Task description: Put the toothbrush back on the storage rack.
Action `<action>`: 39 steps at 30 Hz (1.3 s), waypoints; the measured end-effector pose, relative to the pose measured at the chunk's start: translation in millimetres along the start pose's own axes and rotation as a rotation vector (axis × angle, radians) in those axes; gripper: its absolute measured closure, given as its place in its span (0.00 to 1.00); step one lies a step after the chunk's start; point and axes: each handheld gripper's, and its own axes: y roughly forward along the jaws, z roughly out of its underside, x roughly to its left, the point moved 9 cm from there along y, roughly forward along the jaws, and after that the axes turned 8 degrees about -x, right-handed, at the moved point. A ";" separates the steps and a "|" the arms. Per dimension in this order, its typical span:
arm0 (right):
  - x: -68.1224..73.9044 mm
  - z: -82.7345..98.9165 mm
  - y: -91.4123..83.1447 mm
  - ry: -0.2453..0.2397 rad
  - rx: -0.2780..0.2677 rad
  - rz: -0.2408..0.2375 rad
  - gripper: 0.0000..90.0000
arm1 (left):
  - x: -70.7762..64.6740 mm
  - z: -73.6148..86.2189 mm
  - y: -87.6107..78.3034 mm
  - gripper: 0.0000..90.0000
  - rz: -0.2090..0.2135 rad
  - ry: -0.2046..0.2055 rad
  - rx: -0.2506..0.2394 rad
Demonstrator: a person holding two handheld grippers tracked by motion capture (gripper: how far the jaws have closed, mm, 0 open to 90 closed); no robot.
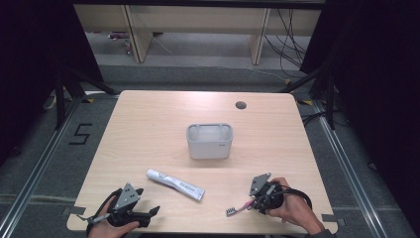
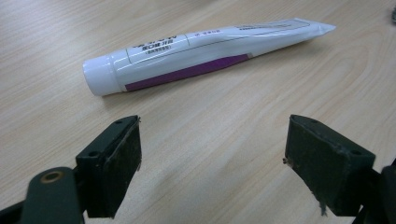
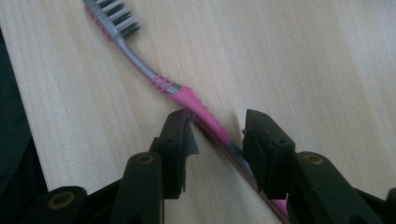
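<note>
A pink and grey toothbrush (image 1: 237, 208) lies flat near the table's front right, bristle head to the left. My right gripper (image 1: 257, 204) is down over its handle. In the right gripper view the toothbrush (image 3: 187, 93) runs slantwise between the two jaws of my right gripper (image 3: 217, 140), and a gap still shows beside the handle. A white toothpaste tube (image 1: 175, 184) with a purple stripe lies at front centre. My left gripper (image 1: 150, 216) rests at the front left, open and empty. Beyond the wide-spread jaws of my left gripper (image 2: 212, 158) lies the tube (image 2: 196, 56), cap to the left.
A grey rectangular holder (image 1: 209, 141) stands upright in the middle of the wooden table (image 1: 148, 124). A round cable hole (image 1: 241, 105) sits near the far edge. Dark curtains and tripod legs flank the table.
</note>
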 end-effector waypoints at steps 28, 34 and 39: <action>4.0 3.1 -1.7 0.044 0.130 -0.020 0.92 | -1.4 0.2 0.9 0.20 0.010 -0.007 -0.005; 4.9 3.0 -1.7 0.052 0.154 -0.023 0.92 | -0.6 0.7 0.0 0.20 0.008 -0.001 -0.001; 6.4 2.8 -1.9 0.059 0.185 -0.021 0.92 | -0.3 0.5 0.0 0.20 0.001 0.001 0.003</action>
